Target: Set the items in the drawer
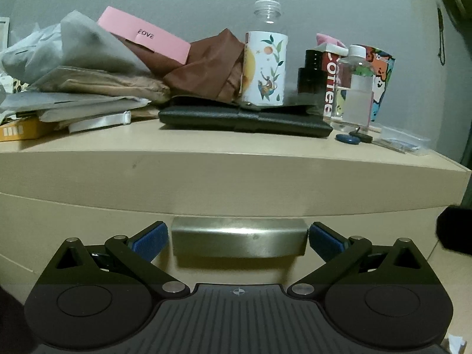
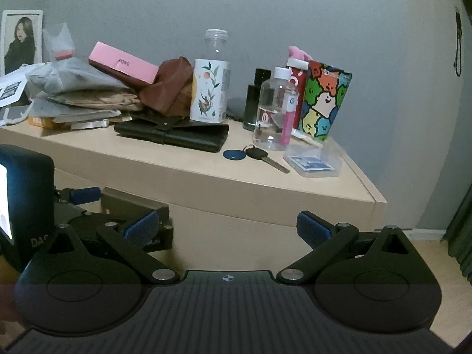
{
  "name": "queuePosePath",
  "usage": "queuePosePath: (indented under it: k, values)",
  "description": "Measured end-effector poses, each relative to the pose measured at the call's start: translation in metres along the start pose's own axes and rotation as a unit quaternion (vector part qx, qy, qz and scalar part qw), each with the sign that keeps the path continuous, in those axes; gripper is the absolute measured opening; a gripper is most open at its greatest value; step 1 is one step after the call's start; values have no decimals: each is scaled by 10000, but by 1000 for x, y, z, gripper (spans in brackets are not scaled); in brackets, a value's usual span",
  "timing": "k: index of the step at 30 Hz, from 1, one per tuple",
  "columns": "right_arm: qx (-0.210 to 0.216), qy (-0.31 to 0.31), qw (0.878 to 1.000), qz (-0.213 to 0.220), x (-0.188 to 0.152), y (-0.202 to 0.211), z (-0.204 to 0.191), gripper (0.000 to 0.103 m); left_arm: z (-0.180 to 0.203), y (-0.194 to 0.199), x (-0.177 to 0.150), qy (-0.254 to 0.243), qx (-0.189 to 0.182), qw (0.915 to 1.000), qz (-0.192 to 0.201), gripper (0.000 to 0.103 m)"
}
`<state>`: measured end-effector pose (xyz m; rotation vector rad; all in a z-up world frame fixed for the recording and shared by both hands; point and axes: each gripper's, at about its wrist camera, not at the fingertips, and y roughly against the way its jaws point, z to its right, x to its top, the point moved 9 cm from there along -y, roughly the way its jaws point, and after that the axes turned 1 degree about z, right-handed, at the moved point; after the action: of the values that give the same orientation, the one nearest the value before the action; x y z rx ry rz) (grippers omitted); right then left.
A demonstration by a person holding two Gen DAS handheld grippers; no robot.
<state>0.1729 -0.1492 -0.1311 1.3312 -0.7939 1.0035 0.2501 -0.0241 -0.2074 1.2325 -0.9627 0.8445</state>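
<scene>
My left gripper (image 1: 238, 236) fingers were spread round the drawer handle (image 1: 238, 237); right gripper (image 2: 226, 225) spread, empty. Clear bottle (image 2: 273, 109) at 1 o'clock held liquid.

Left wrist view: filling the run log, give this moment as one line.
phase: reach handle | left tool: open, straddling metal drawer handle | right tool: open, empty | beige drawer: closed

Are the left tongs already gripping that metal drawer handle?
Apart. In the left wrist view, the left tongs stand open around the drawer handle, with a thin gap beside each blue pad.
</scene>
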Motion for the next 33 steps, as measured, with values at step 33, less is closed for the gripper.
queuePosePath:
  k: [33]
  values:
    - [-59,-270,9995,-127,-5,-5,5,103,6,-11,-12,-131,400,9991,16,99]
